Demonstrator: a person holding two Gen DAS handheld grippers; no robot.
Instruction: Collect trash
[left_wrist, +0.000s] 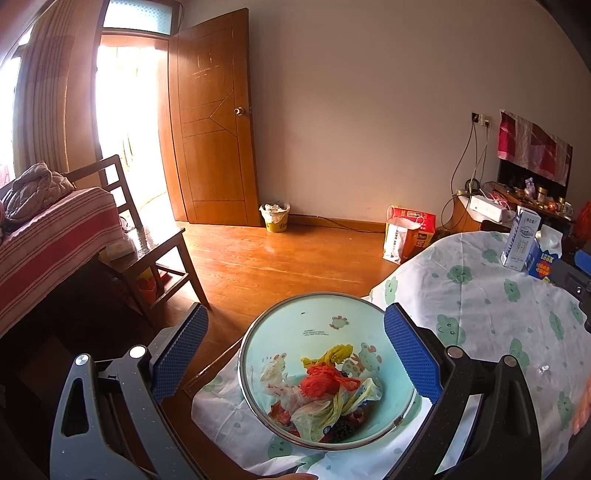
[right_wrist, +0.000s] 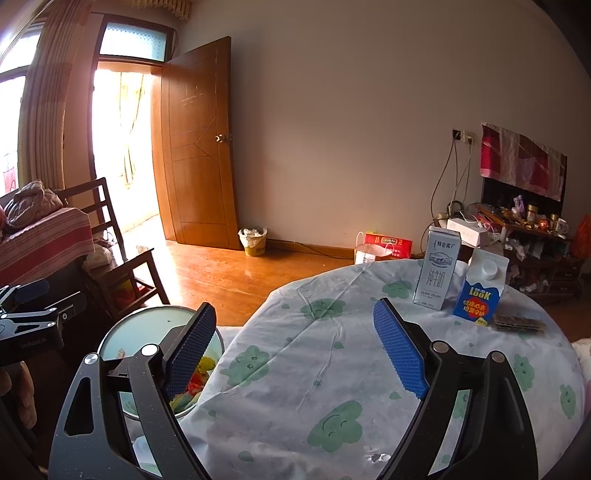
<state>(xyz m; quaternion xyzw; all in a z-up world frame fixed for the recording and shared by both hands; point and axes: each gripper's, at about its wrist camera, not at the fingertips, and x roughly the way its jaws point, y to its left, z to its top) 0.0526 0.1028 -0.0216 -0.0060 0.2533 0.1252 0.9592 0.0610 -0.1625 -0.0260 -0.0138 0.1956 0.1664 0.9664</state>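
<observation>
Trash (left_wrist: 325, 391) is lying in the bottom of a pale green bin (left_wrist: 258, 332) with a metal rim and frog pictures, as seen in the left wrist view. It is showing as crumpled wrappers: a red wad, a yellow twist, and whitish plastic pieces. The left gripper (left_wrist: 295, 350) is hovering above the bin with its blue-padded fingers (left_wrist: 181, 350) spread wide, one to each side of the rim, and is holding nothing. The bin is sitting at the edge of a table (left_wrist: 480, 295) covered in a white cloth with green cloud faces, which is stretching away to the right of the tongs. Far ahead and to the right, a white milk carton (left_wrist: 521, 236) and a blue carton (left_wrist: 545, 258) are standing side by side on that cloth. Straight ahead across the wooden floor, a yellow wastebasket (left_wrist: 275, 218) is standing by the open door.

In the right wrist view, the right gripper (right_wrist: 295, 343) is hovering over the cloth-covered table (right_wrist: 295, 369), its fingers (right_wrist: 400, 347) also standing wide apart and pinching nothing. The bin (right_wrist: 147, 325) is showing to the left of the tongs, partly hidden behind the left finger, with coloured trash (right_wrist: 192, 387) visible inside. The left gripper (right_wrist: 33, 306) is appearing at the far left edge. Ahead and to the right, the white milk carton (right_wrist: 437, 269) and blue carton (right_wrist: 480, 291) are standing just beside each other, with a dark flat packet (right_wrist: 521, 322) lying just right of the blue one.
</observation>
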